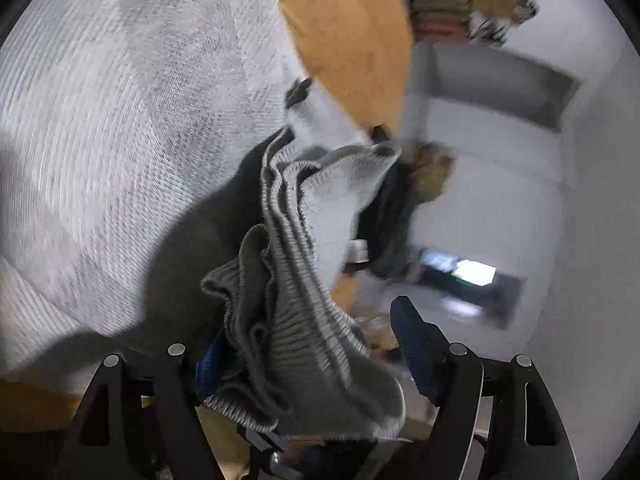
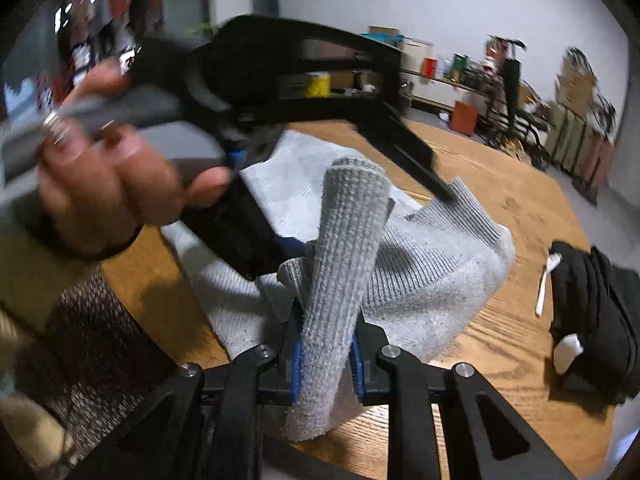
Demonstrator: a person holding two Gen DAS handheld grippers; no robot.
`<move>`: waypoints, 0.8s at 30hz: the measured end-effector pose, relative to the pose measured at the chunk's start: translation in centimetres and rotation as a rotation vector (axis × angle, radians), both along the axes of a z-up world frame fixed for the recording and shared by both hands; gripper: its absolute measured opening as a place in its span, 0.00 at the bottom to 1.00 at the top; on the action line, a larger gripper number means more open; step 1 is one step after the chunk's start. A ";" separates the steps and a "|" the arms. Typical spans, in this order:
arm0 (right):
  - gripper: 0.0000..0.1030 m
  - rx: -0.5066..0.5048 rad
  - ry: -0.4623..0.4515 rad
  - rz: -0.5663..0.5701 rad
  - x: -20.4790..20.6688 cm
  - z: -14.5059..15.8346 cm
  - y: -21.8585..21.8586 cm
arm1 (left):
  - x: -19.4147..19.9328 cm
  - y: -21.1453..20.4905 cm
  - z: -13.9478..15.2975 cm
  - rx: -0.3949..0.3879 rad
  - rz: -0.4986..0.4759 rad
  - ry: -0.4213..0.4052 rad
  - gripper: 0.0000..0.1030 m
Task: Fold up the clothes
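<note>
Grey ribbed knit garment [image 2: 420, 264] bunched over a wooden tabletop [image 2: 500, 184], held by right gripper [image 2: 326, 360], left gripper [image 1: 304, 360] spread wide.

Right gripper's blue pads [image 2: 295, 364] are clamped on a rolled fold of the knit, which stands up betw. them; rest of garment slumps onto the tabletop just beyond, partly over a pale waffle-weave cloth [image 2: 280, 184] lying toward the table's left side. Left gripper's jaws stand apart: in left wrist view the knit's ribbed hem drapes over the left pad, w/ the right blue pad [image 1: 412, 344] clear of it. A hand [image 2: 116, 176] w/ a ring grips that tool's handle, seen from right wrist view. Near the tabletop's right edge, apart from the knit, lies a folded black garment [image 2: 592, 320] w/ white cord ends [image 2: 546, 284]. Background blurred: shelving, boxes along the wall.
</note>
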State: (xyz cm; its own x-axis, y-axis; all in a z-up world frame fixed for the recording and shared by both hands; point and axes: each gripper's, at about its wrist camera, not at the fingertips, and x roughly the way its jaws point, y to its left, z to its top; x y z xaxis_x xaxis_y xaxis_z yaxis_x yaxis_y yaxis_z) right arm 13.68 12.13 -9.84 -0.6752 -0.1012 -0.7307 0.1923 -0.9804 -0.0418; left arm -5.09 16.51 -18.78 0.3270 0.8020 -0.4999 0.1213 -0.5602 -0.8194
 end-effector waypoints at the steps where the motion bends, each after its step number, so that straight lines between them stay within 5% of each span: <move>1: 0.20 0.015 -0.001 0.008 -0.1 -0.1 -0.3 | -0.1 0.4 0.2 -0.047 -0.022 0.025 0.71; 2: 0.20 0.030 -0.002 0.015 -0.2 -0.2 -0.5 | -0.2 0.8 0.4 -0.098 -0.044 0.063 0.63; 3: 0.21 0.046 -0.002 0.013 -0.4 -0.2 -0.8 | -0.2 1.1 0.6 -0.163 -0.064 0.101 0.36; 5: 0.21 0.069 -0.008 0.000 -0.7 -0.2 -1.0 | -0.1 1.1 1.0 -0.228 -0.076 0.149 0.25; 11: 0.21 0.072 0.036 0.023 -1.6 1.6 -2.8 | -1.2 -1.8 5.1 -0.233 -0.098 0.325 0.21; 17: 0.21 -0.036 0.107 0.172 -5.2 3.9 -7.9 | -4.0 -8.5 9.9 -0.350 -0.064 0.559 0.22; 20: 0.24 -0.090 0.096 0.244 -7.8 3.7 -10.8 | -6.1 -13.4 9.6 -0.400 0.009 0.574 0.22; 22: 0.47 -0.129 0.054 0.278 -8.5 3.5 -11.6 | -7.0 -14.9 8.3 -0.439 0.041 0.546 0.22; 24: 0.52 -0.161 0.027 0.299 -8.8 3.7 -11.6 | -8.2 -15.3 5.3 -0.475 0.046 0.499 0.22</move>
